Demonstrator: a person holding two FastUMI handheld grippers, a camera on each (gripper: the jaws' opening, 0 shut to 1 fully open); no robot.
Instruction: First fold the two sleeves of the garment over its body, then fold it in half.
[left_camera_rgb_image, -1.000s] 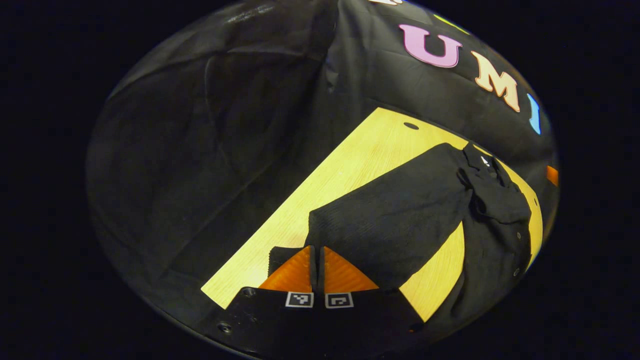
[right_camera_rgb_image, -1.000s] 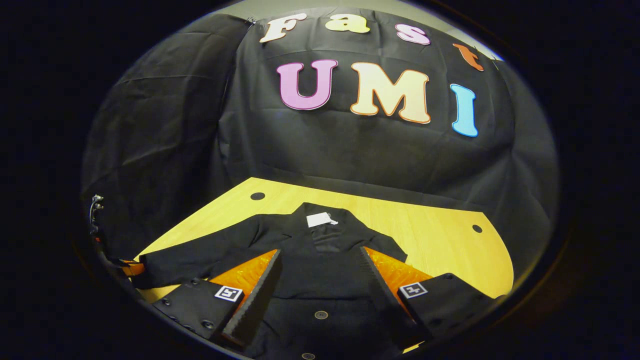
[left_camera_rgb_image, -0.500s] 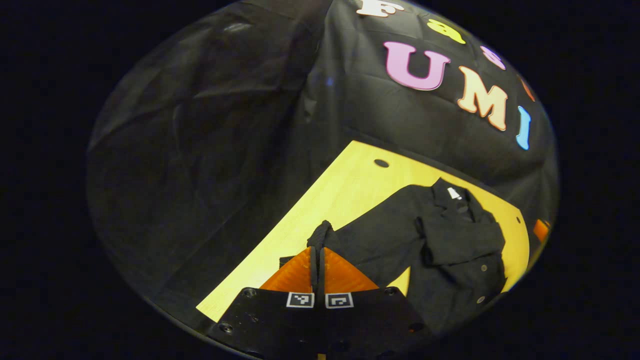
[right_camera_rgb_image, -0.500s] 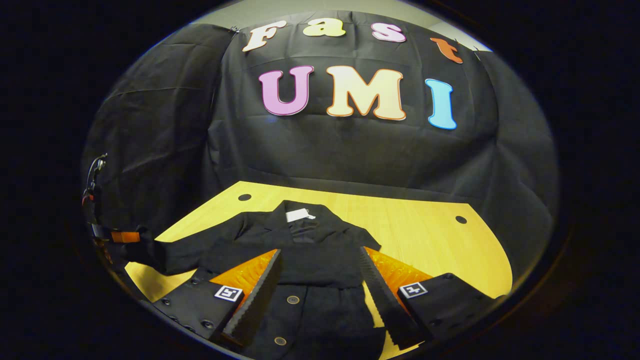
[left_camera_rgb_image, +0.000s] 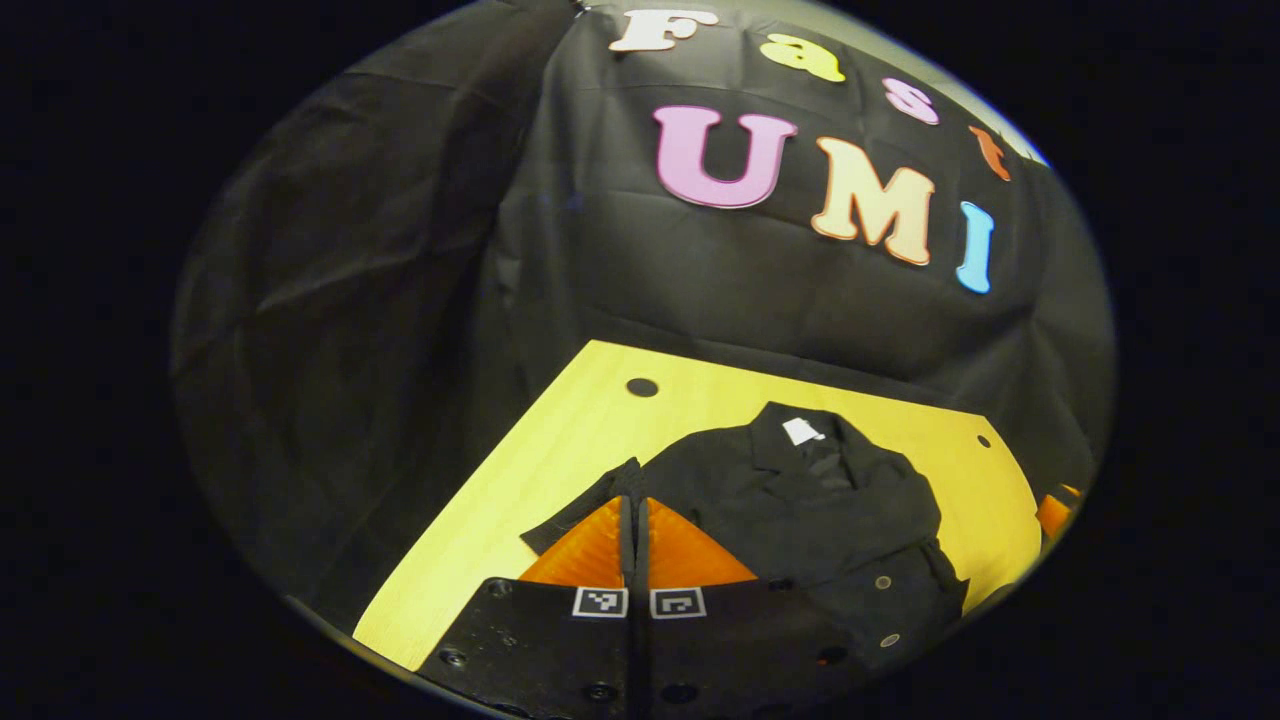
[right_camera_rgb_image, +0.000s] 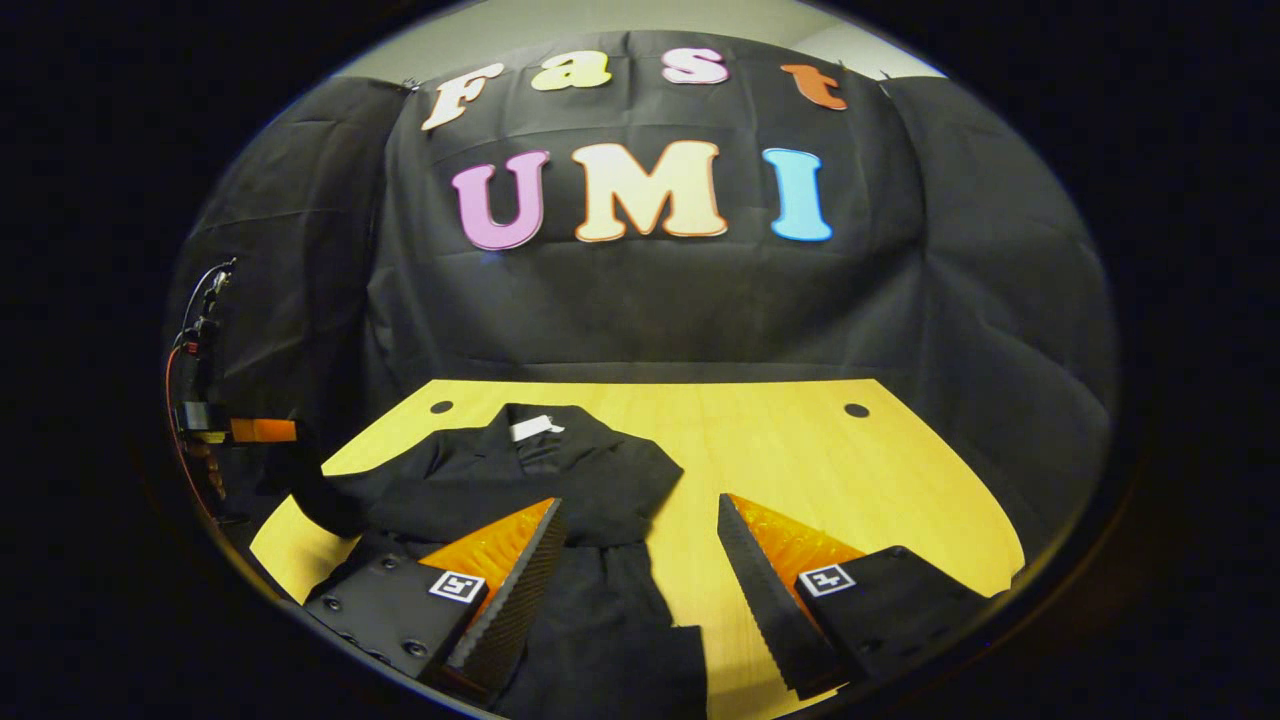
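Now, left tongs (left_camera_rgb_image: 634, 510): pinched on the sleeve (left_camera_rgb_image: 585, 505), lifted.
Right tongs (right_camera_rgb_image: 640, 560): wide, holding nothing.
Jacket (right_camera_rgb_image: 560, 480): spread on bench (right_camera_rgb_image: 800, 450).

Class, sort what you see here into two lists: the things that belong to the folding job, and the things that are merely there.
Part of the job:
black garment
its sleeve, lifted off the table
left gripper, shut on the sleeve
right gripper, open above the garment

Merely there:
wooden table
white neck label
two dark holes in the tabletop

Left gripper (left_camera_rgb_image: 634, 520) clamped closed; right gripper (right_camera_rgb_image: 640, 530) spread wide.
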